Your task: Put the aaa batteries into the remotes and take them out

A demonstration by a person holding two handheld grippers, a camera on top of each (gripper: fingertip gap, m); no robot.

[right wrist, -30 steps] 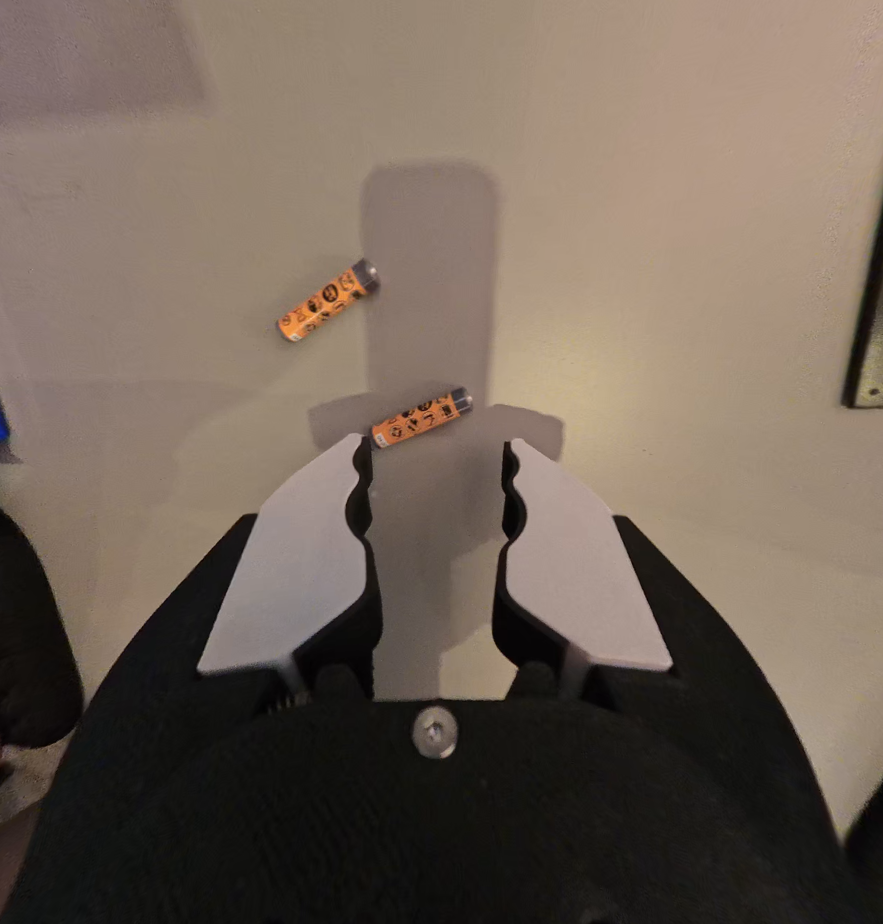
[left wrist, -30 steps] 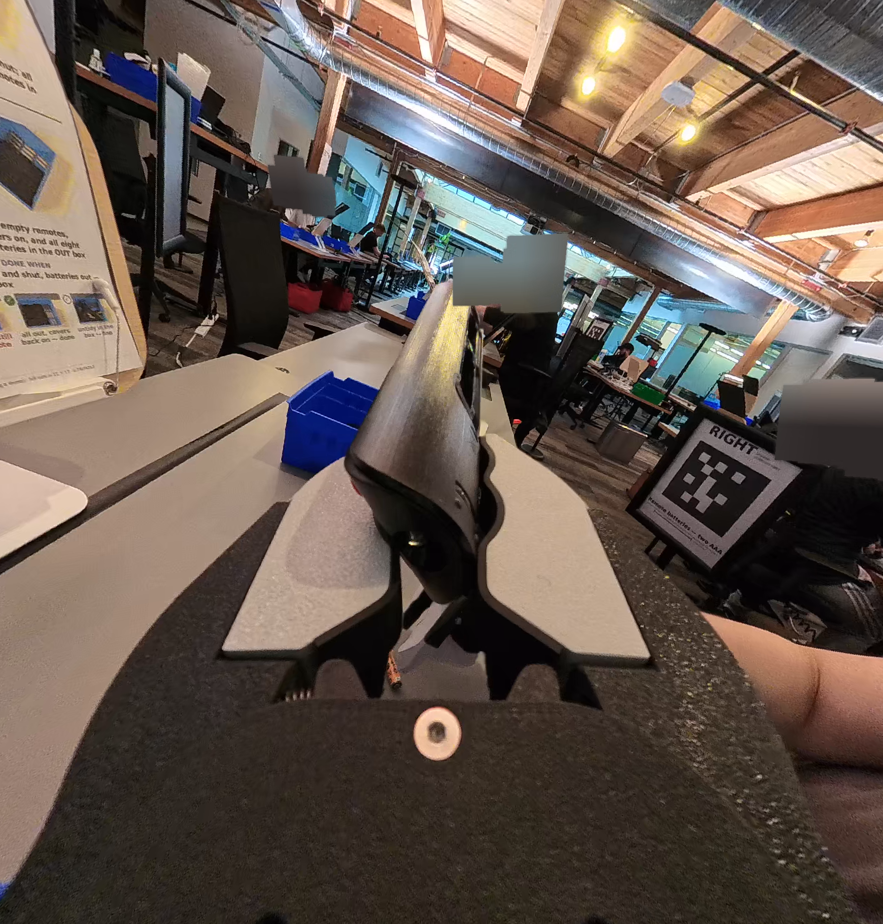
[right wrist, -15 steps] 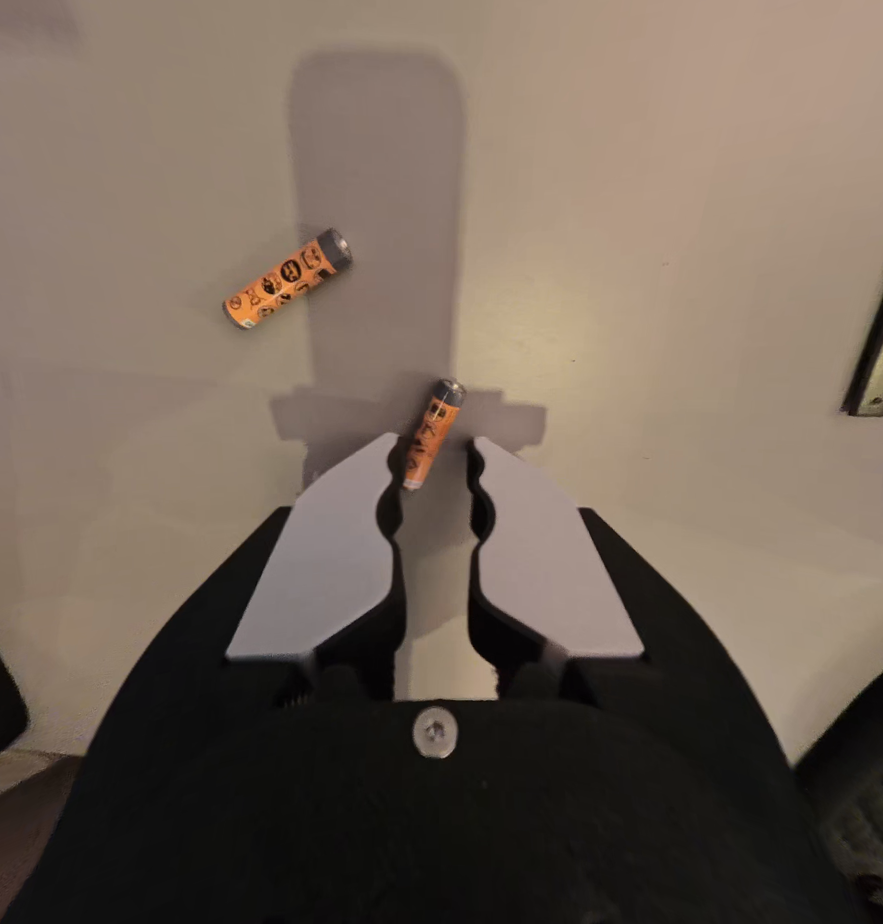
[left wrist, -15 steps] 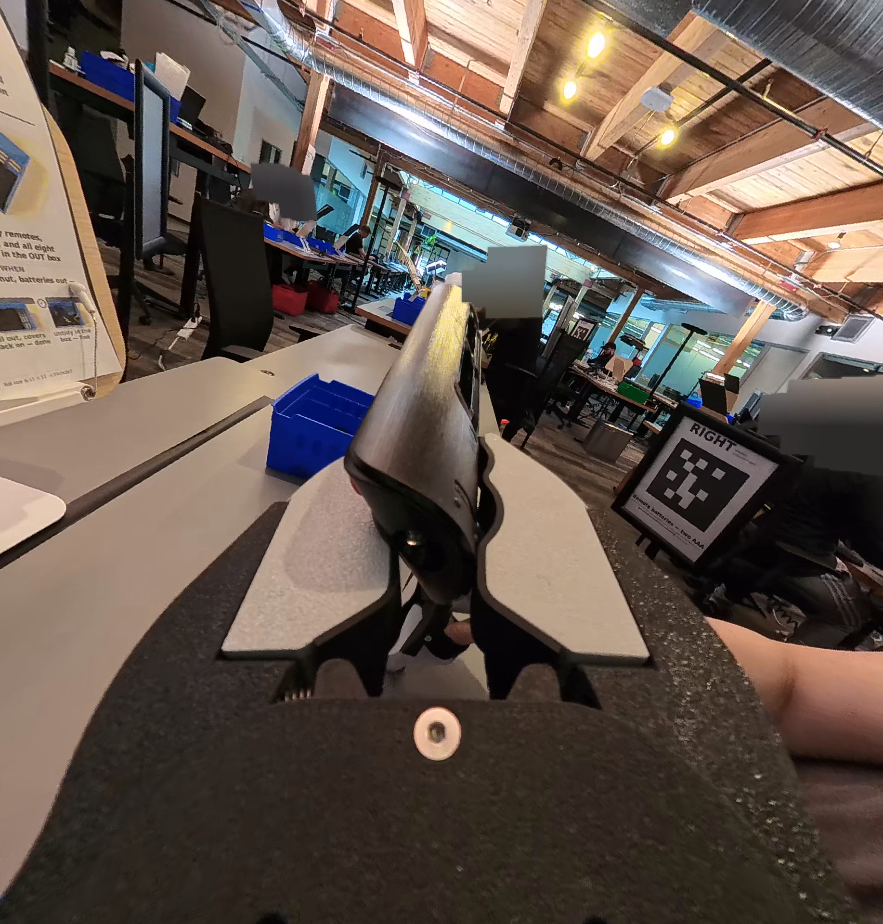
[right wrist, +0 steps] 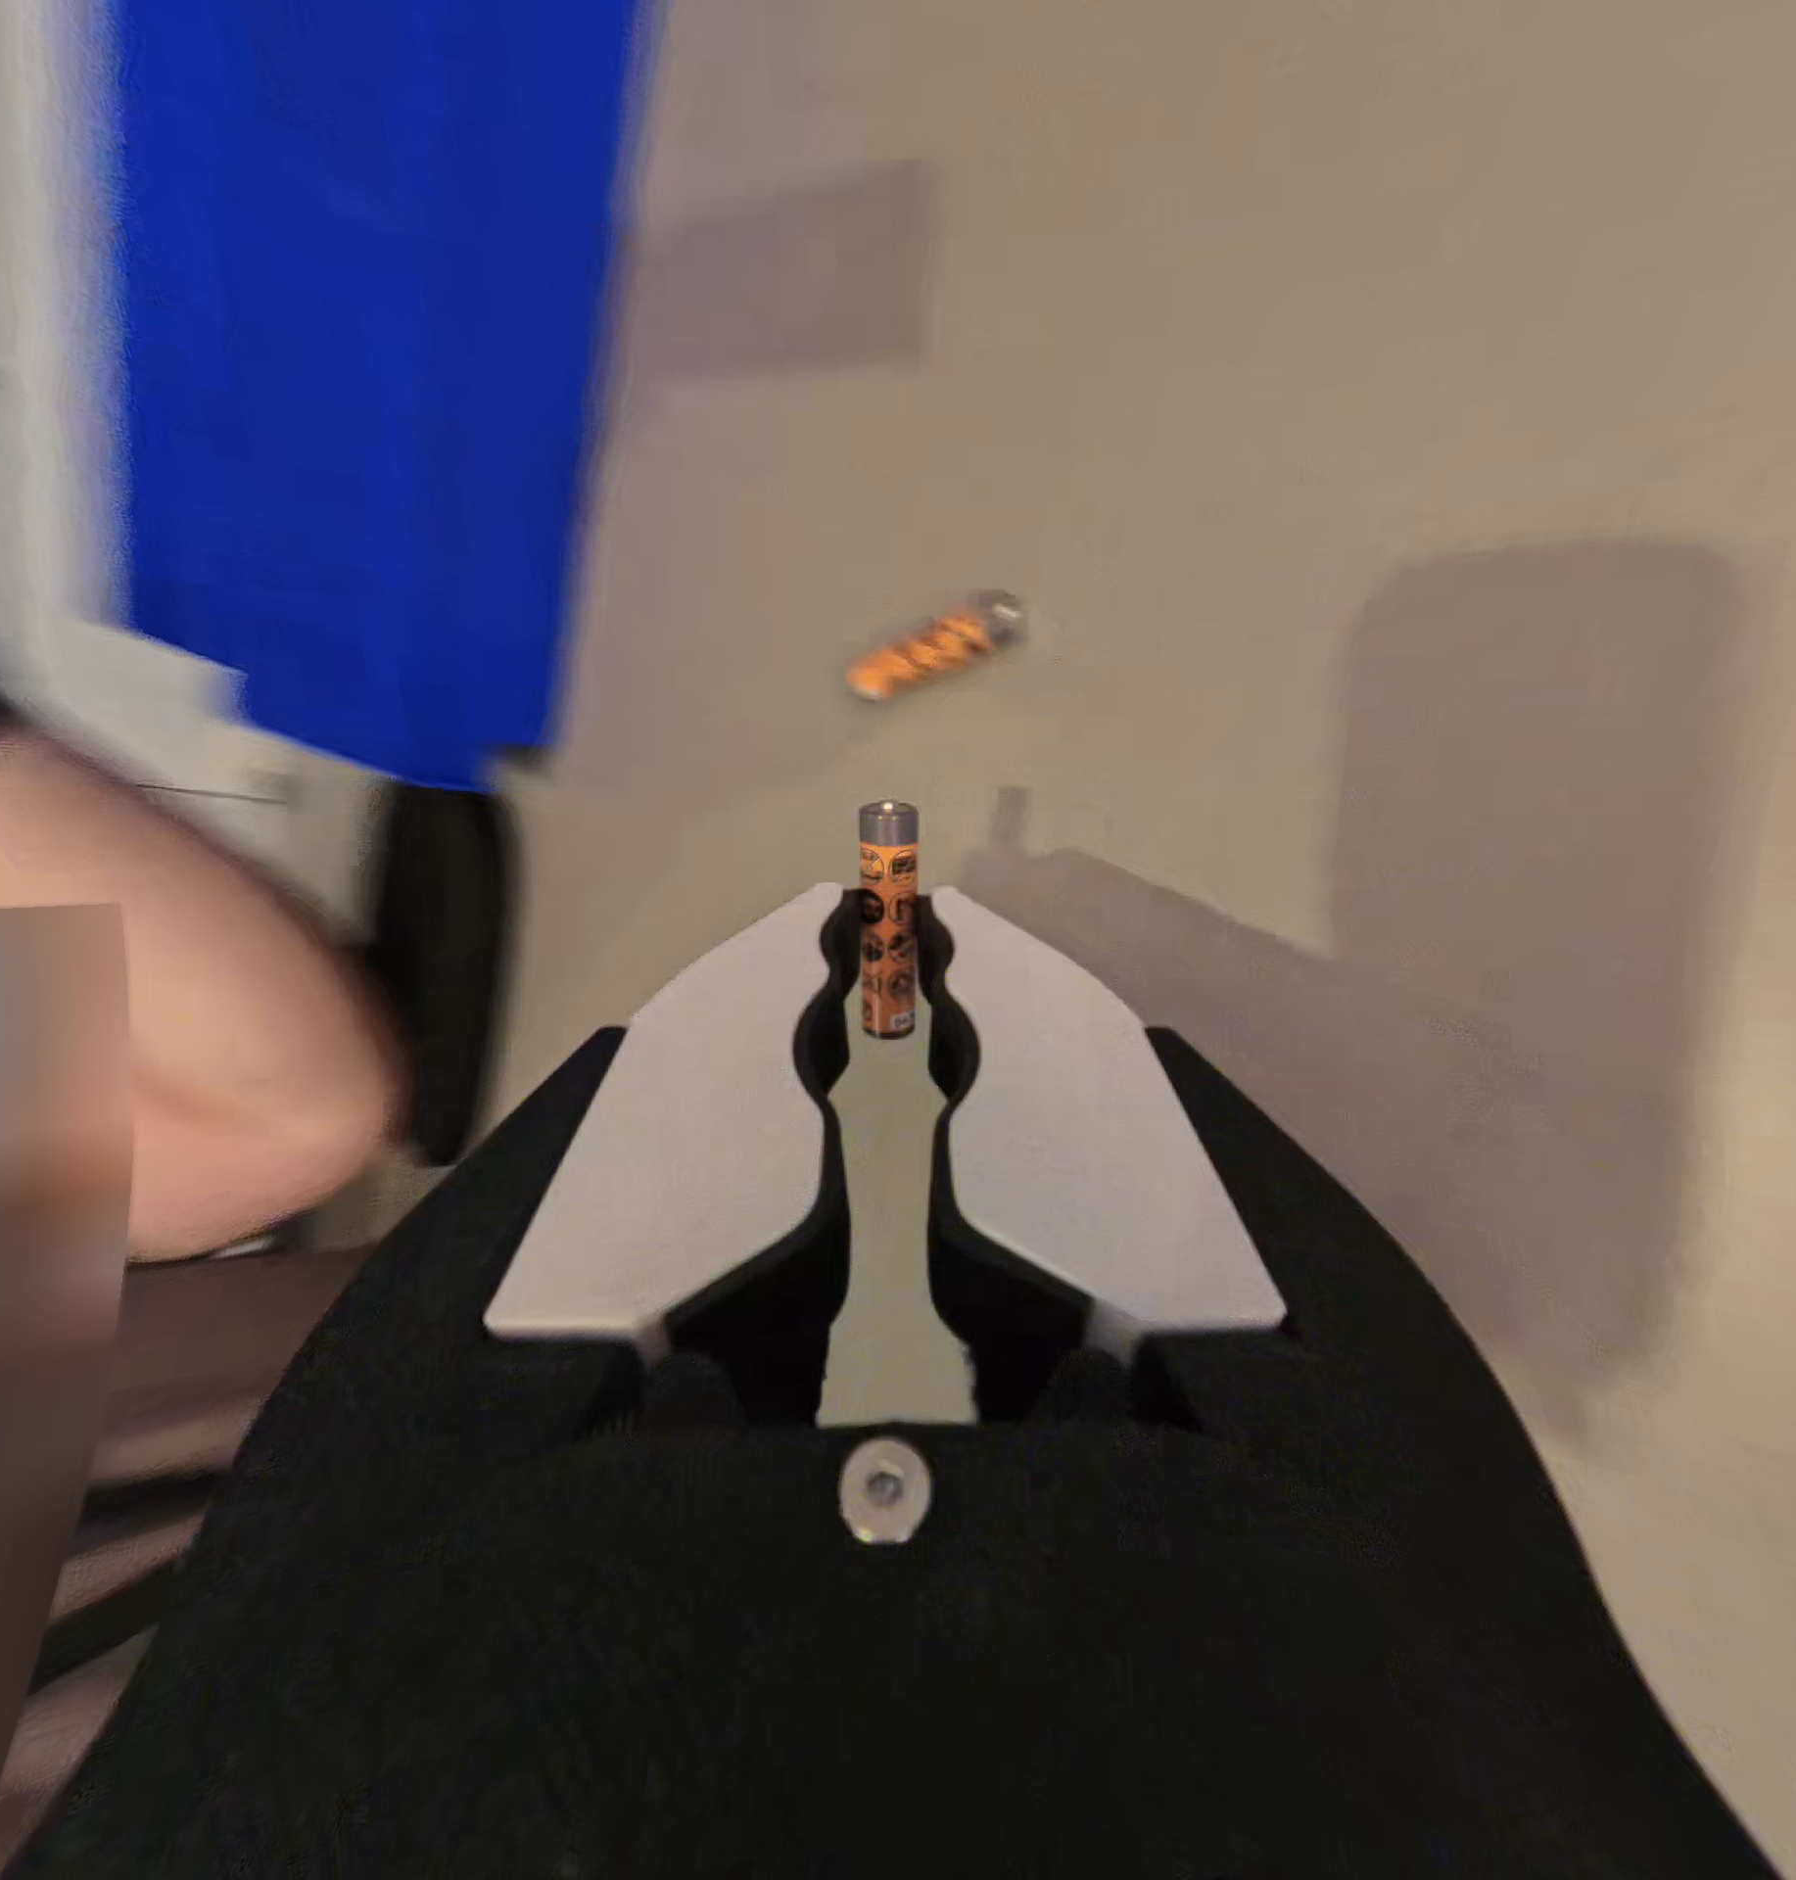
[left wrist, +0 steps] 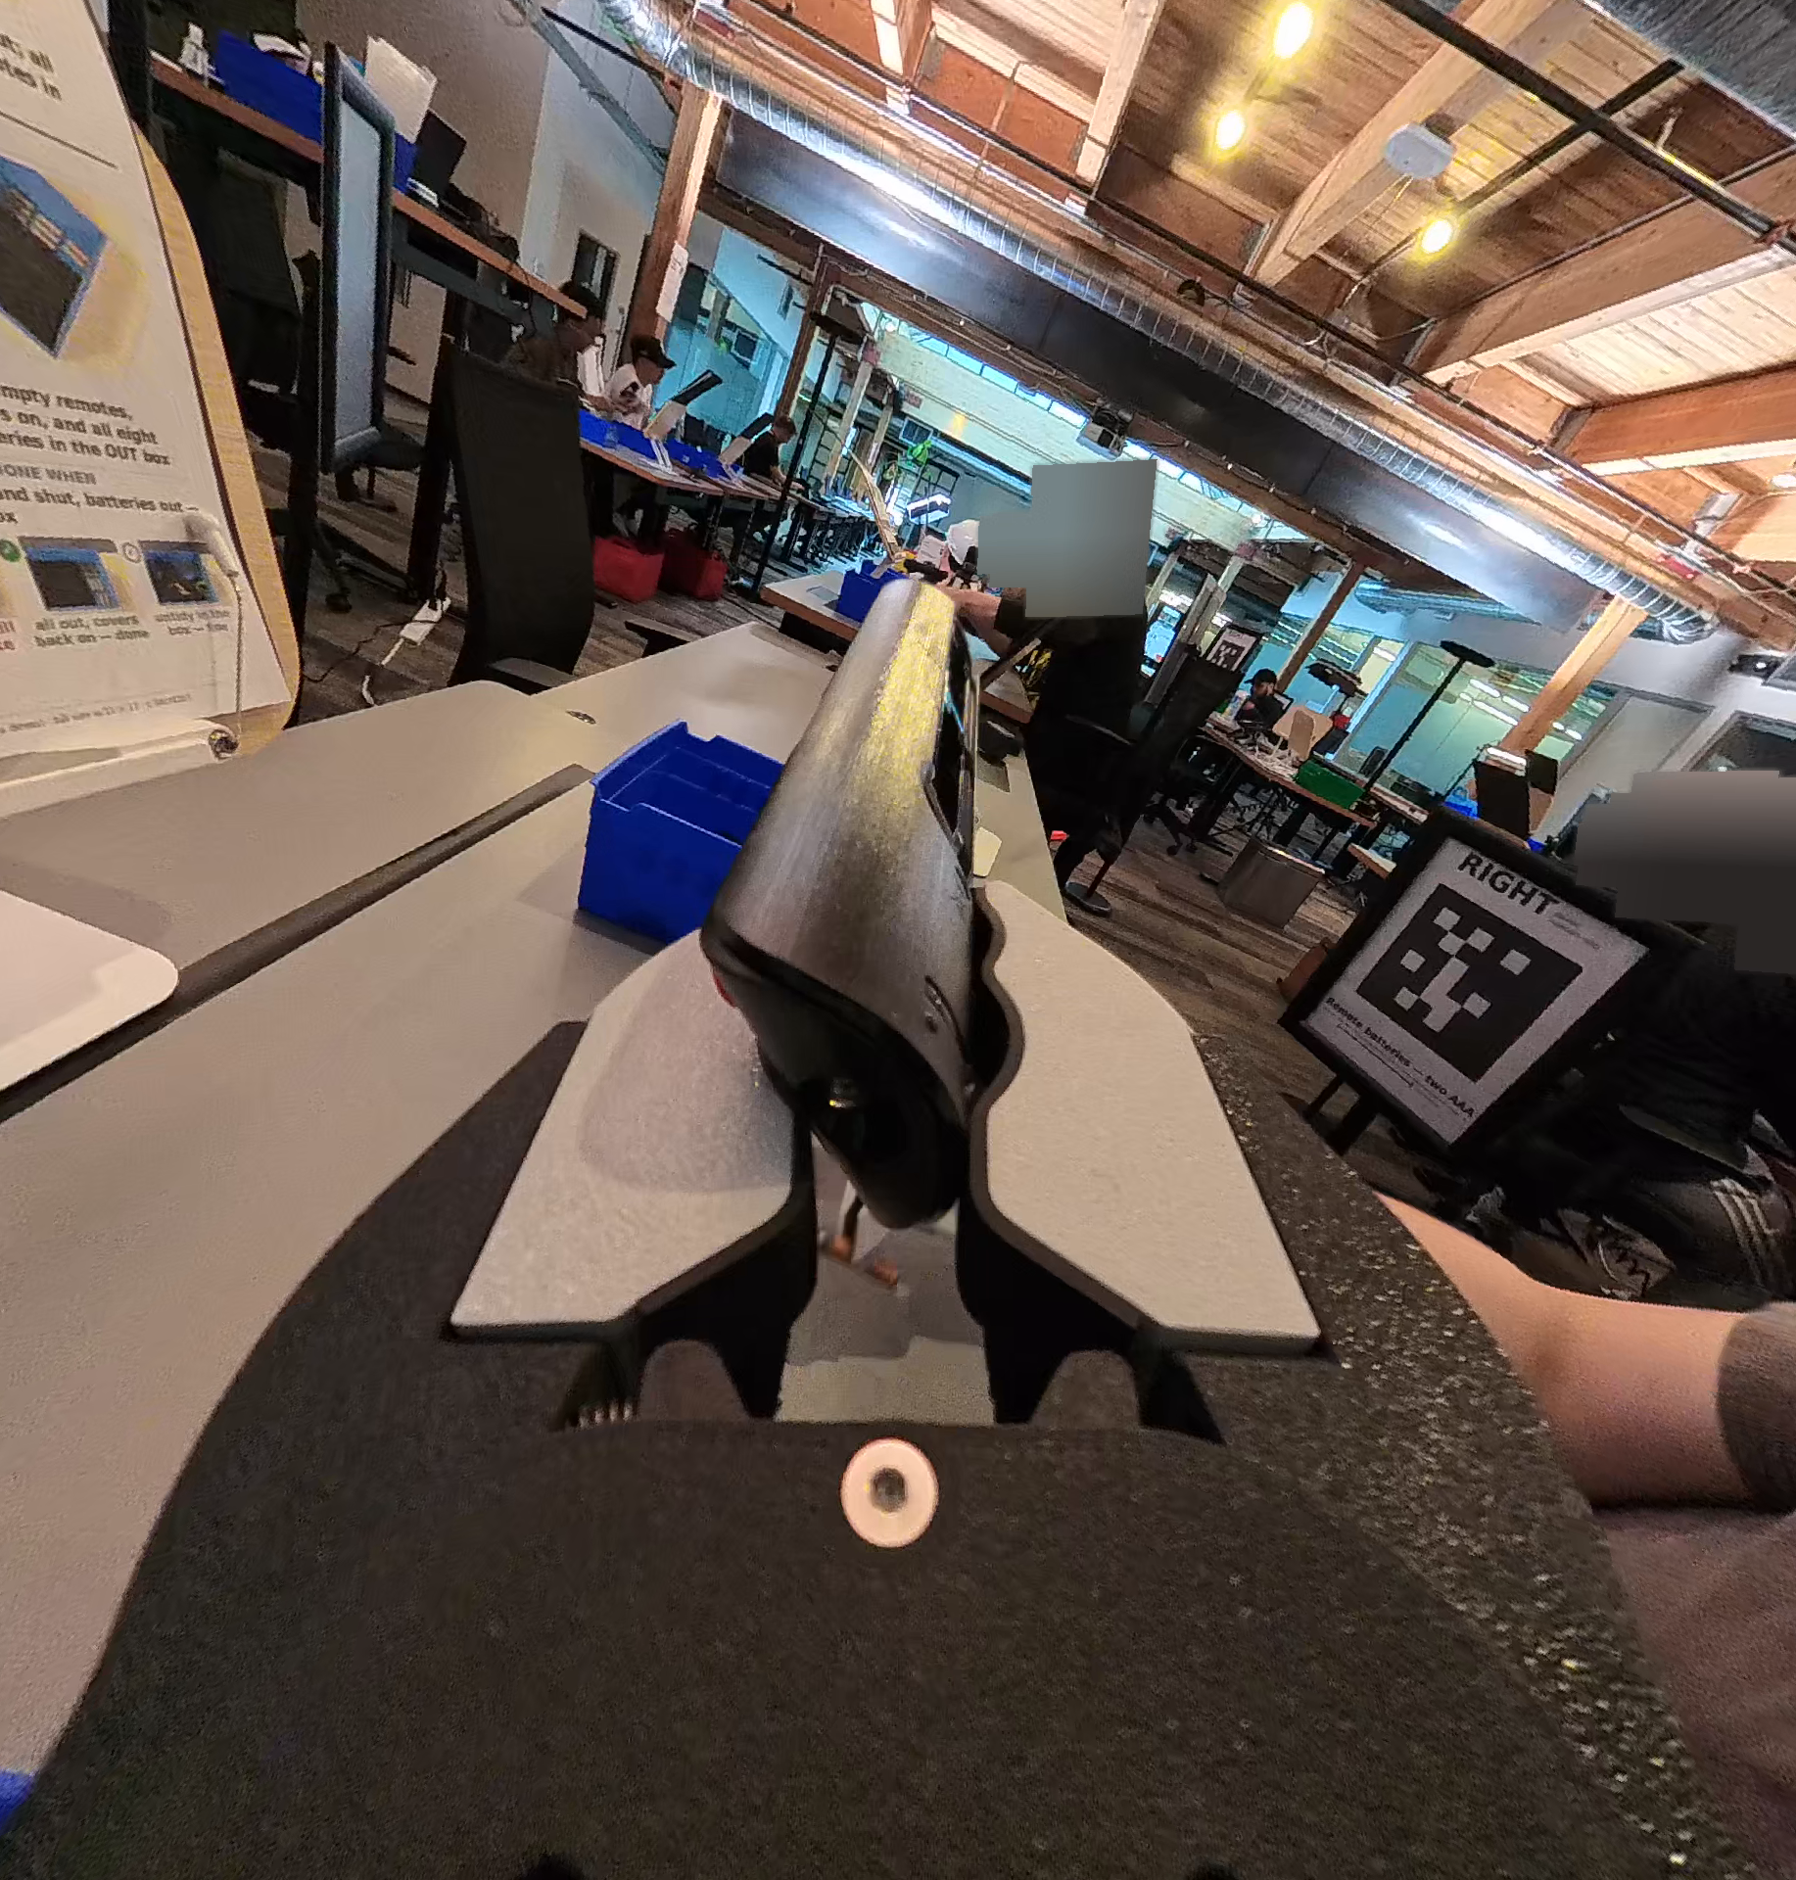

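My left gripper [left wrist: 874, 977] is shut on a black remote [left wrist: 863, 844]. The remote sticks out forward and up from the fingers, above the grey table [left wrist: 263, 1017]. My right gripper [right wrist: 886, 900] is shut on an orange AAA battery [right wrist: 888, 916]. The battery lies lengthwise between the pads, its grey cap pointing forward past the fingertips. A second orange battery [right wrist: 930, 643] lies on the pale table [right wrist: 1281, 407] ahead, blurred by motion.
A blue bin [left wrist: 670, 844] stands on the table behind the remote; it shows blurred at upper left in the right wrist view [right wrist: 365, 387]. A printed instruction sheet [left wrist: 60, 407] stands at far left. A framed marker sign [left wrist: 1464, 997] stands at right. A person's arm [left wrist: 1586, 1404] is at lower right.
My right gripper's pads closed on the nearer battery, which turned lengthwise between them, and lifted it while swinging to a new view. My left gripper kept hold of the remote.
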